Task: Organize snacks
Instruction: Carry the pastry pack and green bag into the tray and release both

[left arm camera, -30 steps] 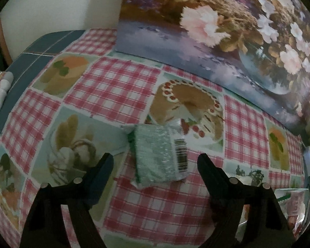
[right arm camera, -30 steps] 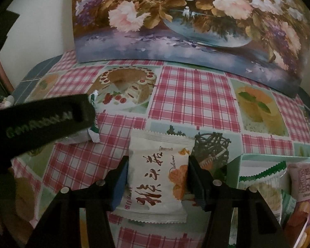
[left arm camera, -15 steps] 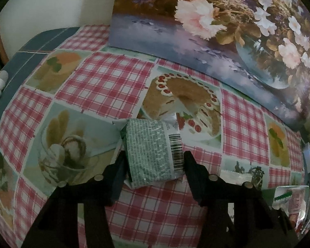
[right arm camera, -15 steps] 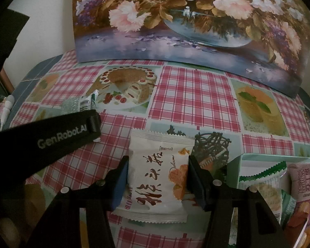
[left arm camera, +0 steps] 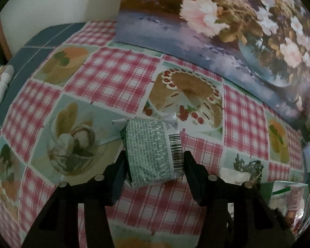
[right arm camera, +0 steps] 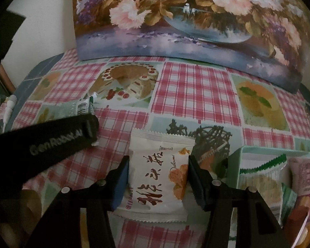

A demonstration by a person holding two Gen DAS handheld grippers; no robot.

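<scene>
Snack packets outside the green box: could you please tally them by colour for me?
Green printed plastic packet with a barcode: 1
White plastic packet with an orange picture: 1
Total: 2

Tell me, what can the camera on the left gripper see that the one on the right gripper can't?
Only the left wrist view shows the left gripper closed front-on around the green snack packet, barcode facing up.

Only the right wrist view shows the right gripper clamping the white snack packet printed with dark characters, and the packets filling the green box.

Both show the checked tablecloth with its cake print, and the flower painting standing at the back.
</scene>
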